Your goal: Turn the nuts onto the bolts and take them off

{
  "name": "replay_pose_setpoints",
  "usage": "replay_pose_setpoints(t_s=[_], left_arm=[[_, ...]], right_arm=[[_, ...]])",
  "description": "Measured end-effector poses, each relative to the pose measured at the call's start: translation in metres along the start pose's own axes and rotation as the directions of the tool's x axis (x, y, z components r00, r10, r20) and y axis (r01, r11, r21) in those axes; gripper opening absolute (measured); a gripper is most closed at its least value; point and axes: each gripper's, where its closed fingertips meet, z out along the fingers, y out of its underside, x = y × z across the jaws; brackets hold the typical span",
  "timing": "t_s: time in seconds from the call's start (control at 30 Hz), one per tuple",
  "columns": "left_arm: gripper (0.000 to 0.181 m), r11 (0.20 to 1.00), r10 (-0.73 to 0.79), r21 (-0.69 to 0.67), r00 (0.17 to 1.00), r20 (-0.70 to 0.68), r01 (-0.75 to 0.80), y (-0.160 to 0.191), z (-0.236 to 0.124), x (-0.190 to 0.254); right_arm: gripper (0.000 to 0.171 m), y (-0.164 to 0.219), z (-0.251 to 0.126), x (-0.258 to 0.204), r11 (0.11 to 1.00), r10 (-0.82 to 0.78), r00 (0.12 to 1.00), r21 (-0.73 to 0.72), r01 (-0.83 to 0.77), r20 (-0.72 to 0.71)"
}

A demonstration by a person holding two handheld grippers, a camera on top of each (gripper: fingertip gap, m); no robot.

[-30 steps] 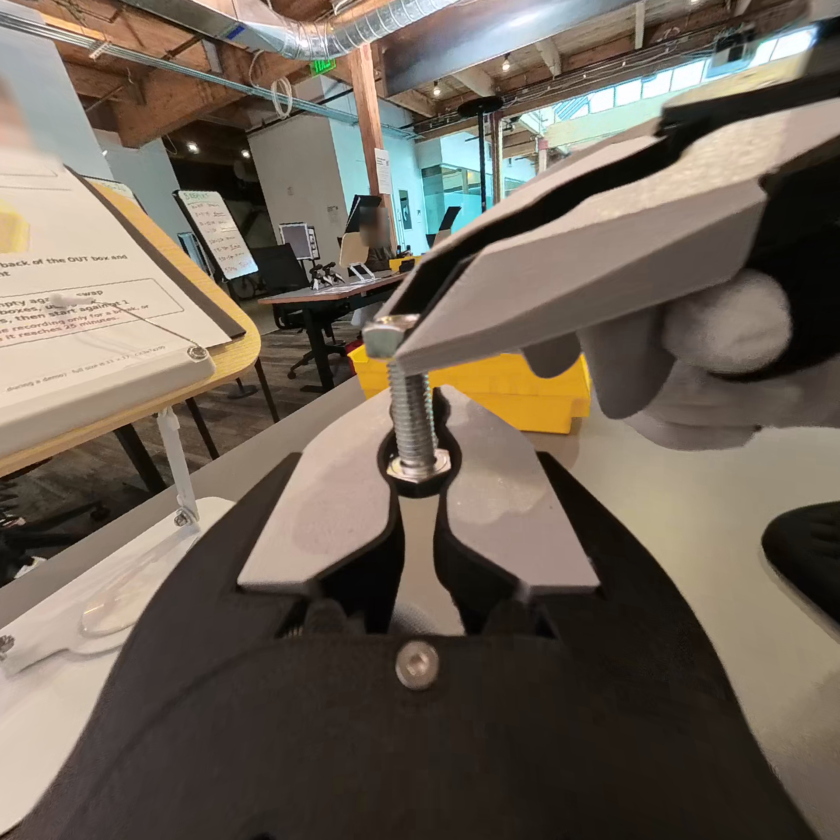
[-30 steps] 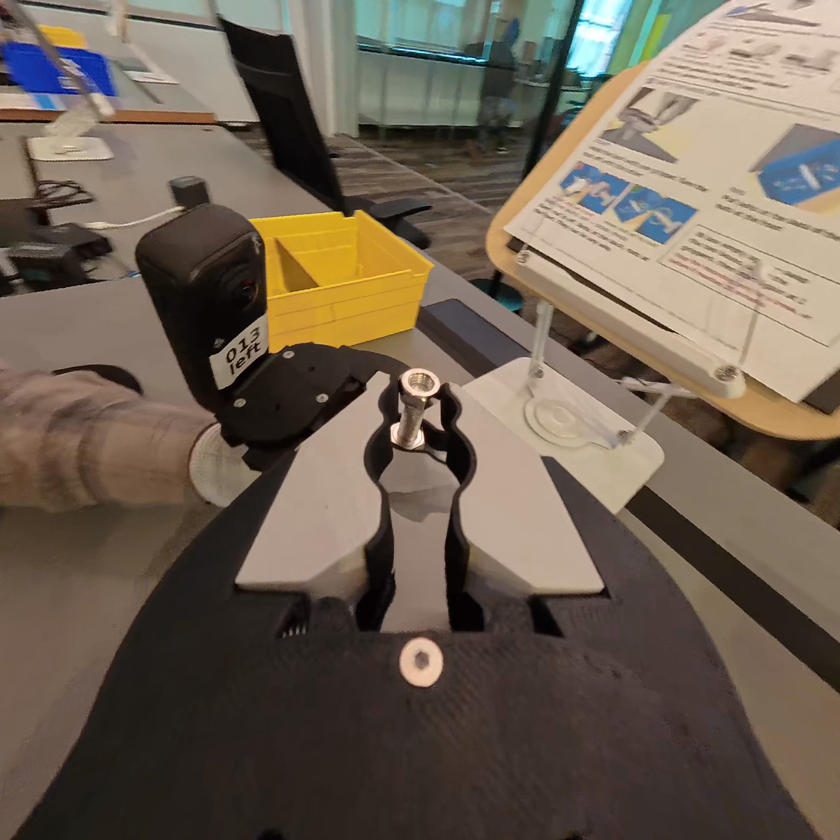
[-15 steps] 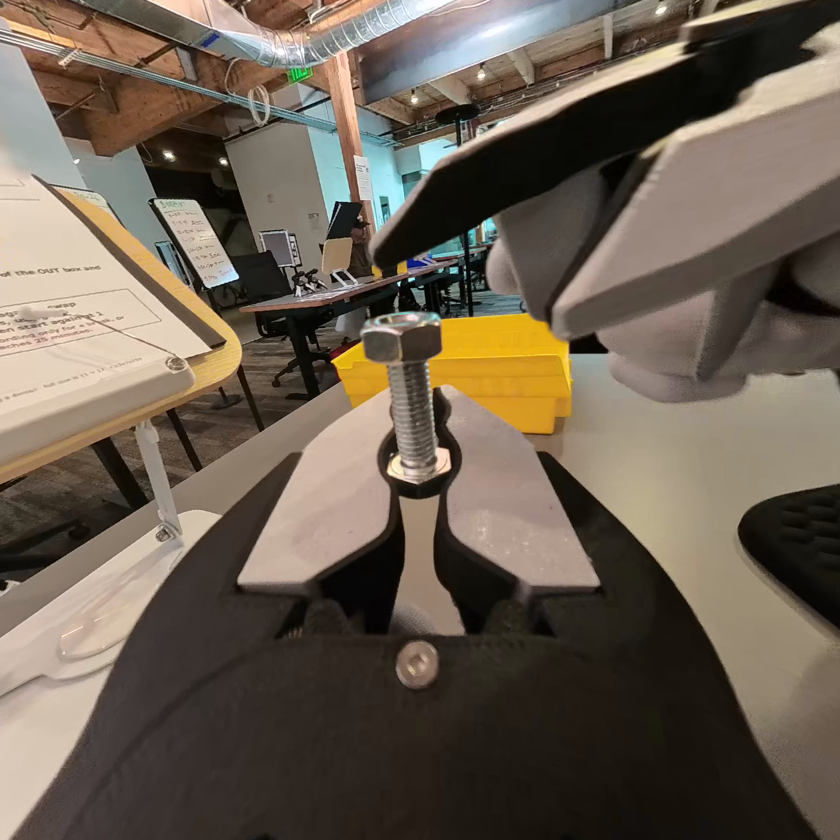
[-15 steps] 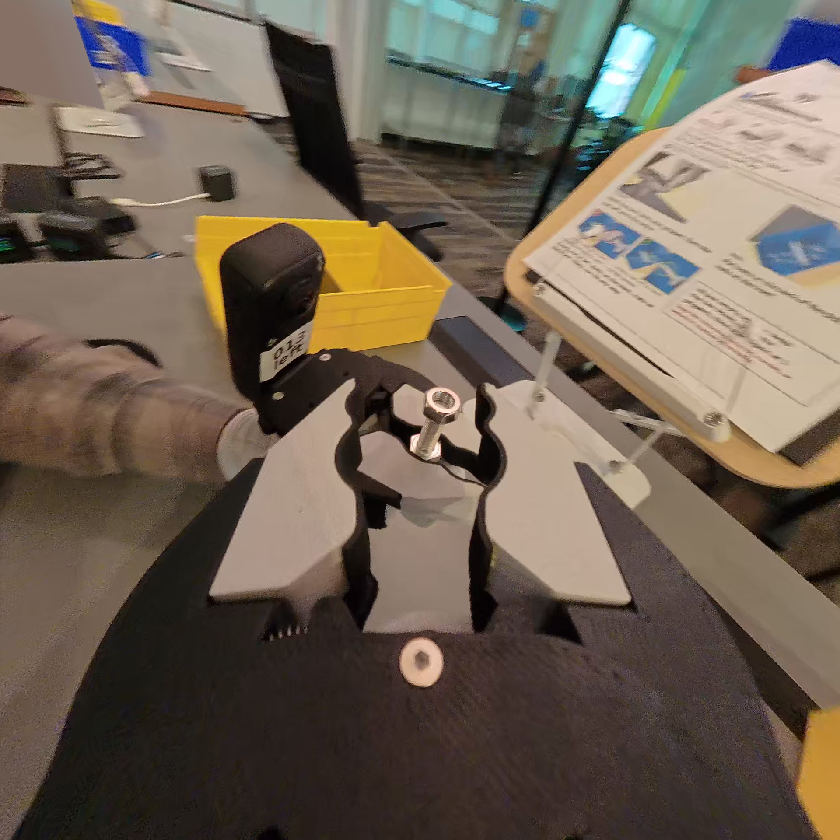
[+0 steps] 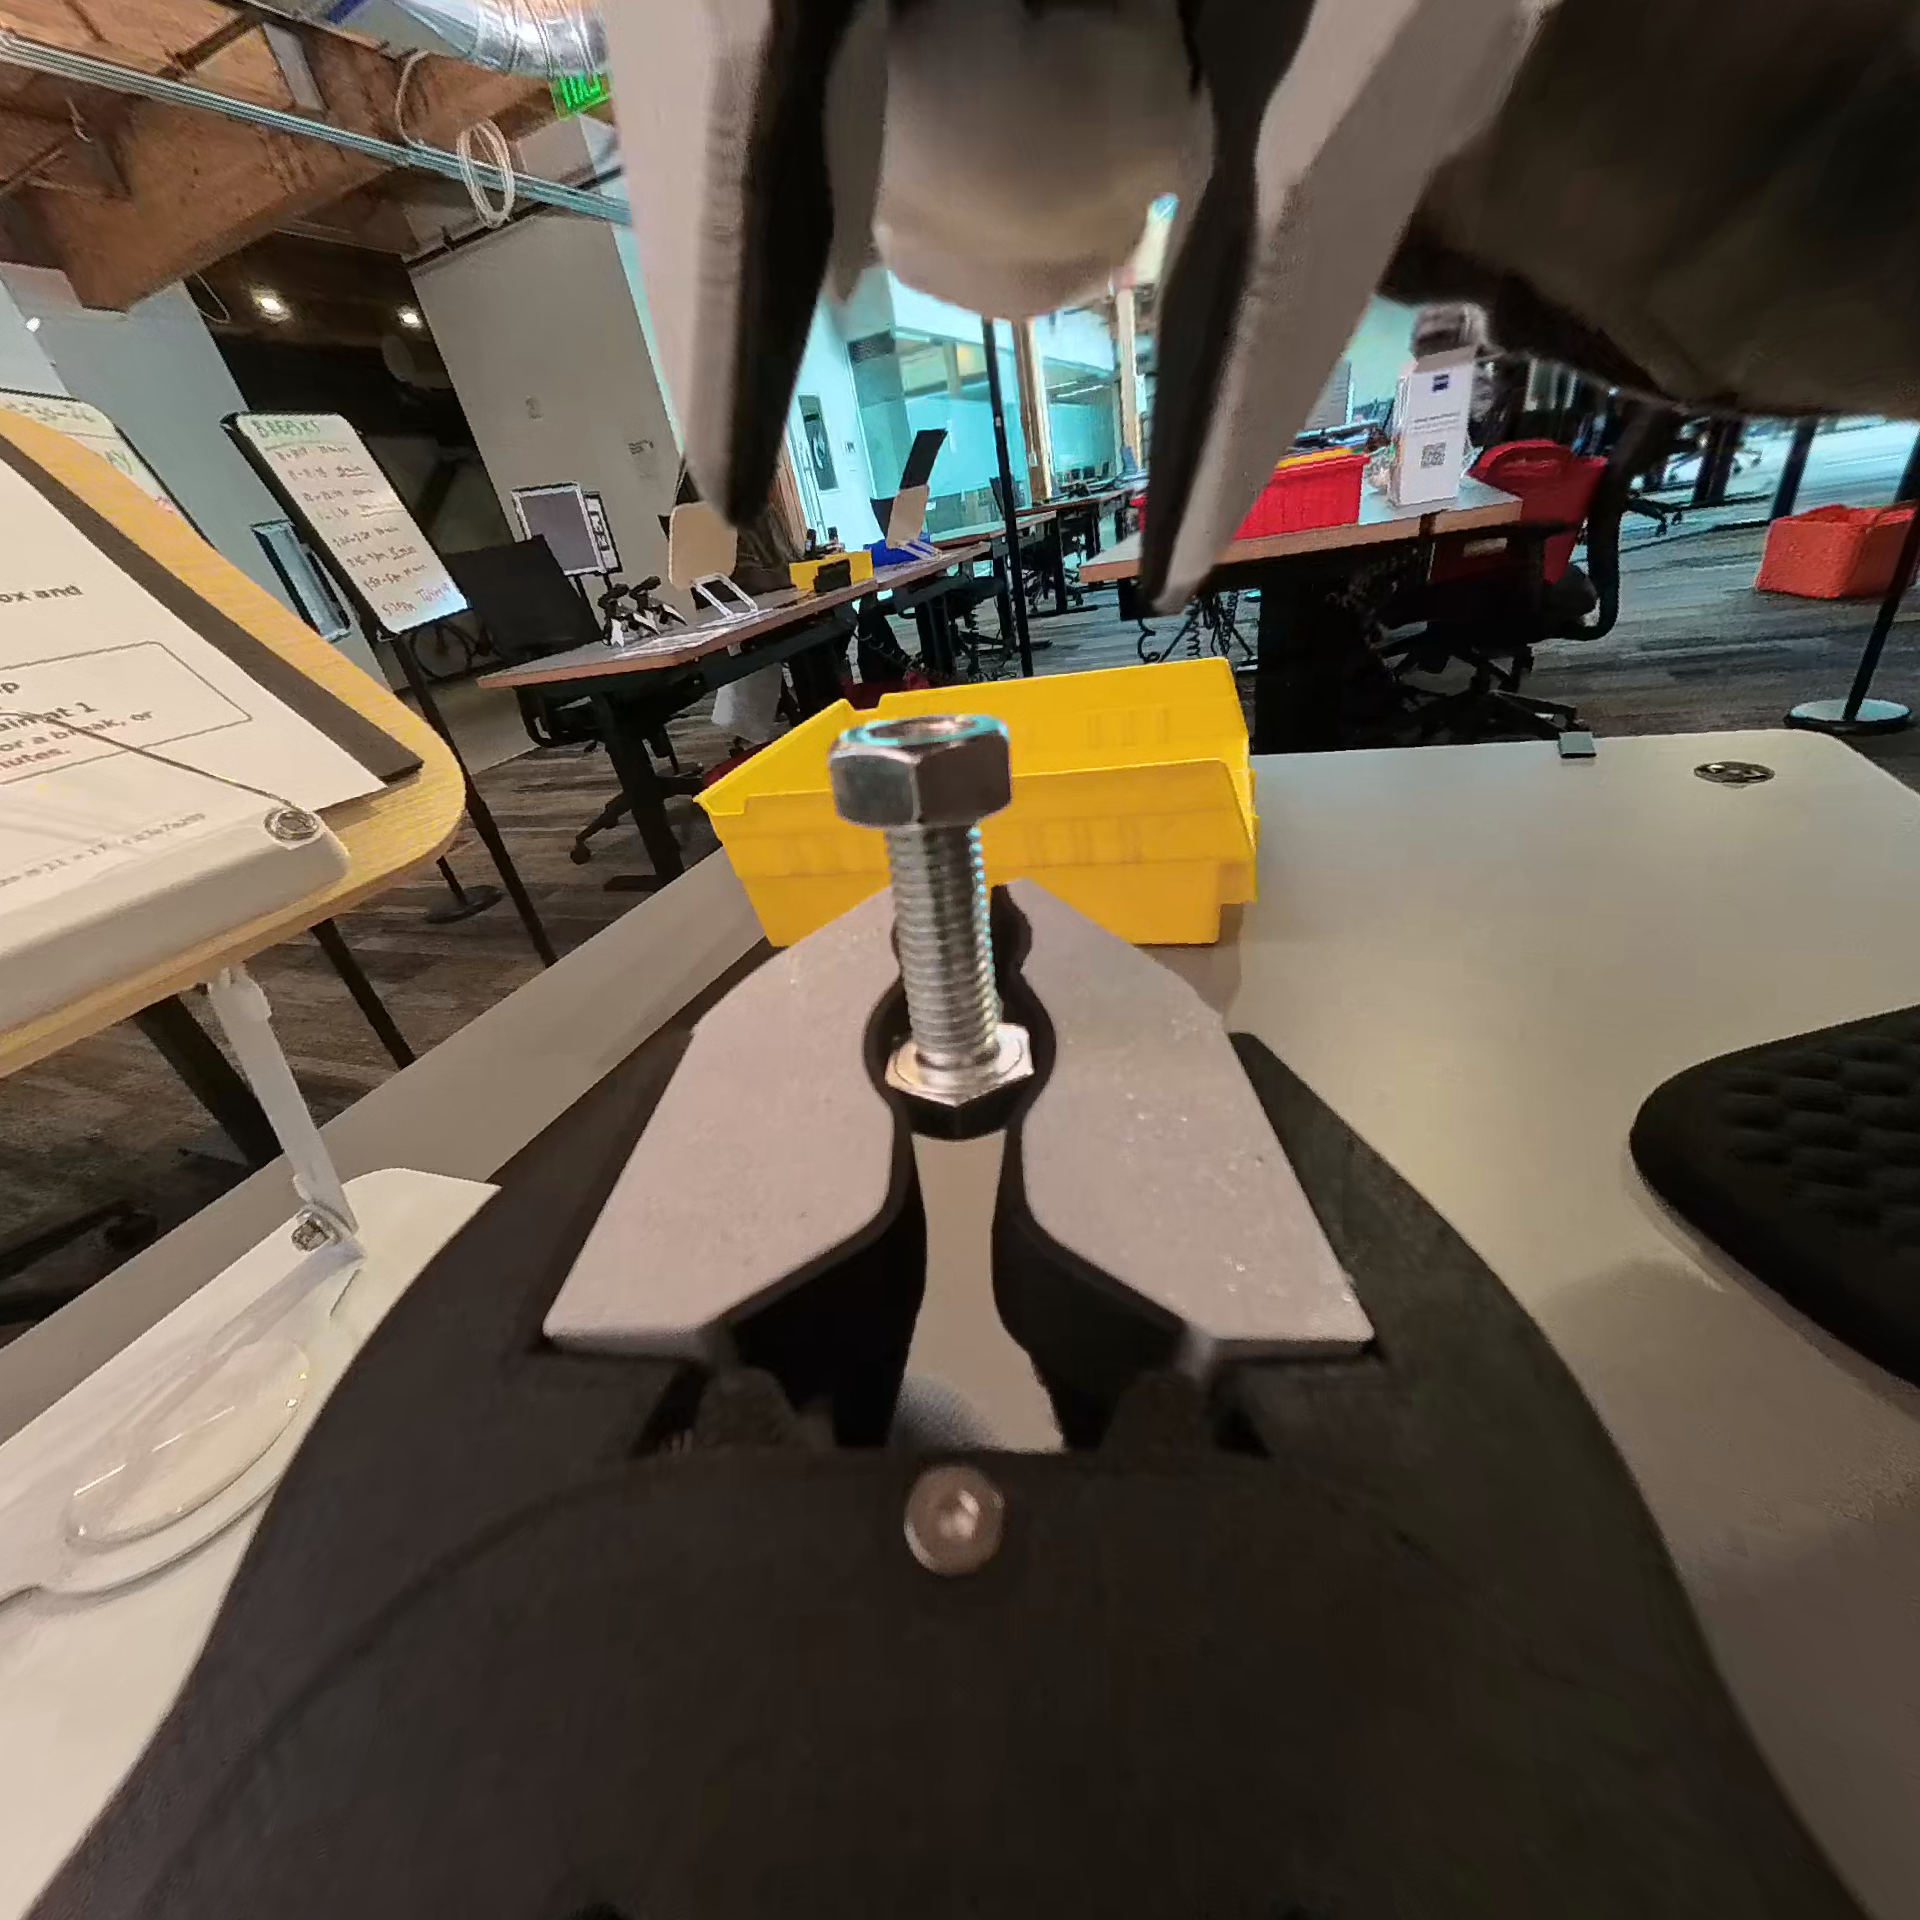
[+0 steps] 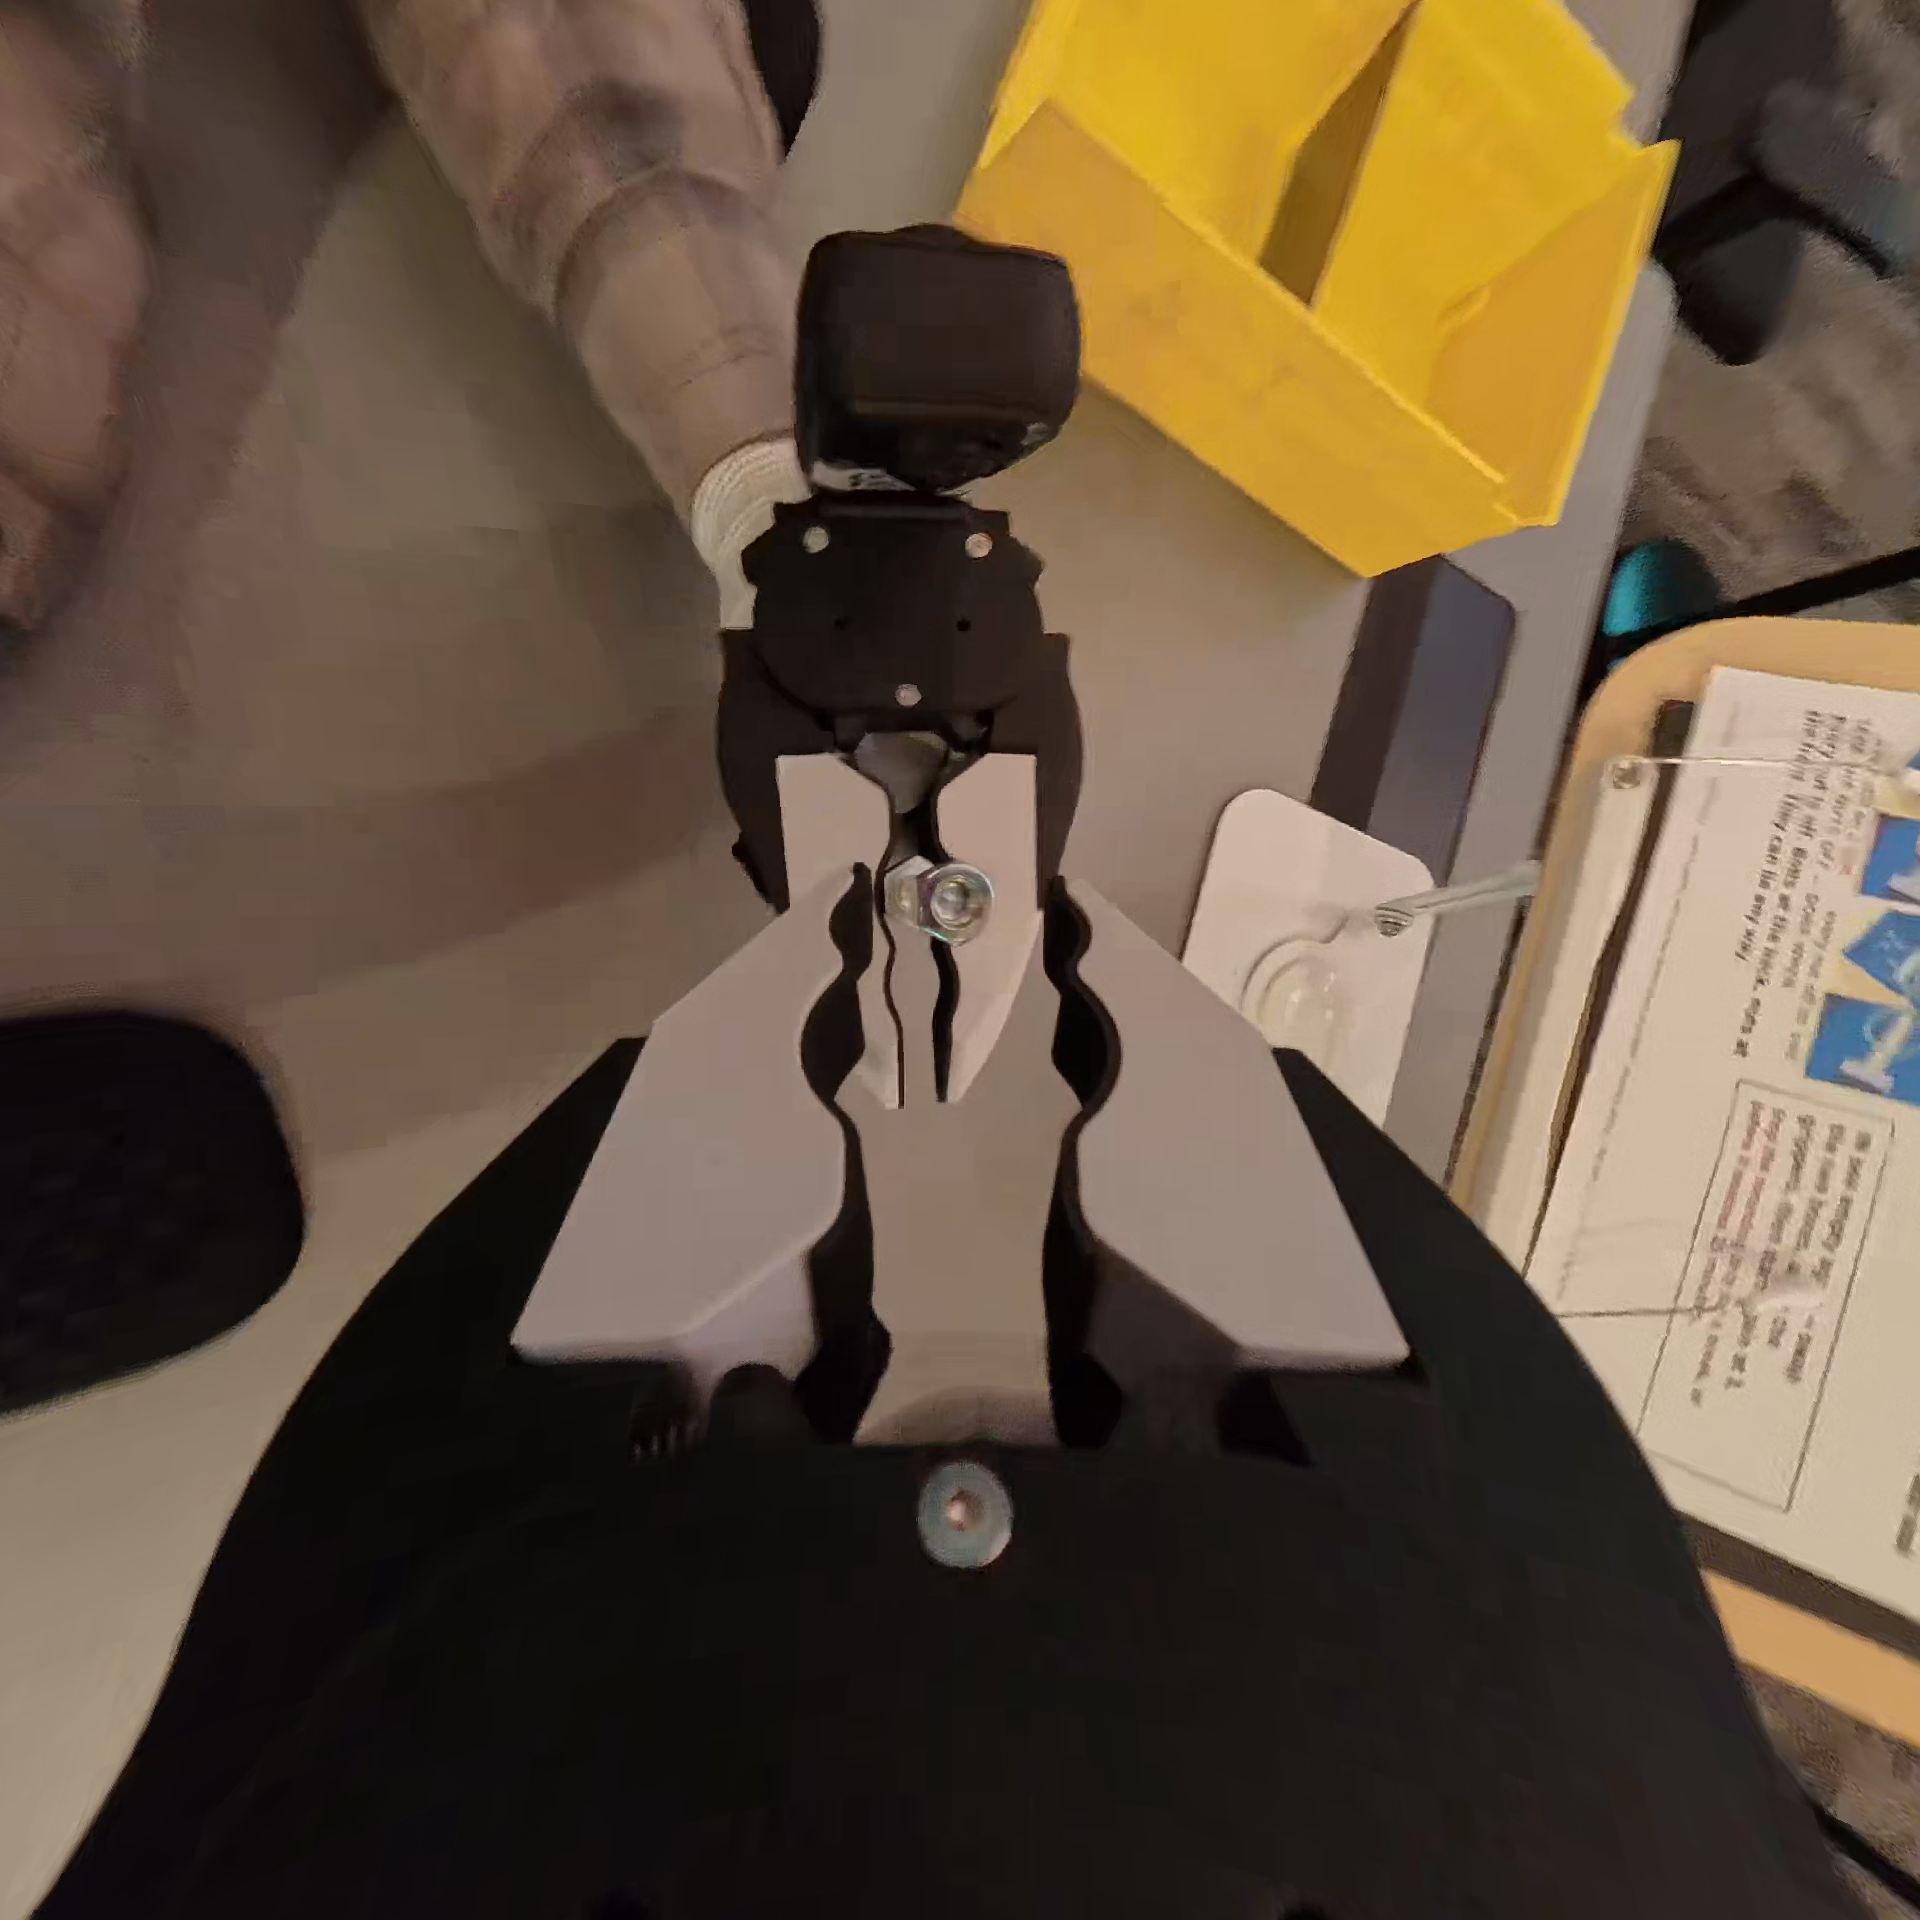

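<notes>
Your right tool (image 5: pixel 956 561) has let go of the nut (image 5: pixel 921 767) and swung up above it, fingers spread wide. Your left tool (image 5: pixel 954 1049) grips the bolt (image 5: pixel 943 961) mid-frame, nut on top. I think you're lining up another turn.

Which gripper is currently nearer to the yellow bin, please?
Left. The left gripper, holding the bolt, sits just before the yellow bin; the right gripper hovers open above.
</notes>
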Motion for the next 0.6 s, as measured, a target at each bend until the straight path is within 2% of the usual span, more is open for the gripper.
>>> replay_pose_setpoints(t_s=[0.13, 0.3, 0.37, 0.5, 0.6], left_arm=[[0.01, 1.0, 0.002, 0.001, 1.0, 0.002, -0.002, -0.002, -0.001, -0.001], [0.01, 1.0, 0.011, 0.005, 1.0, 0.009, -0.011, -0.004, -0.001, -0.002], [0.01, 1.0, 0.02, 0.003, 1.0, 0.009, -0.02, -0.004, -0.001, -0.001], [0.01, 1.0, 0.018, 0.006, 0.999, 0.029, -0.018, -0.005, -0.001, -0.002], [0.01, 1.0, 0.013, -0.005, 0.997, 0.078, -0.013, -0.002, -0.002, -0.011]], right_arm=[[0.026, 0.002, 0.003, -0.001, 0.994, -0.047, 0.992, -0.087, 0.058, 0.121], [0.023, 0.007, 0.012, -0.004, 0.986, -0.045, 0.984, -0.151, 0.071, 0.171], [0.016, 0.009, 0.014, -0.003, 0.984, -0.043, 0.984, -0.165, 0.072, 0.17], [0.015, 0.01, 0.014, -0.002, 0.982, 0.007, 0.986, -0.19, 0.025, 0.166], [0.015, 0.014, 0.015, 0.004, 0.969, 0.123, 0.986, -0.23, -0.094, 0.112]])
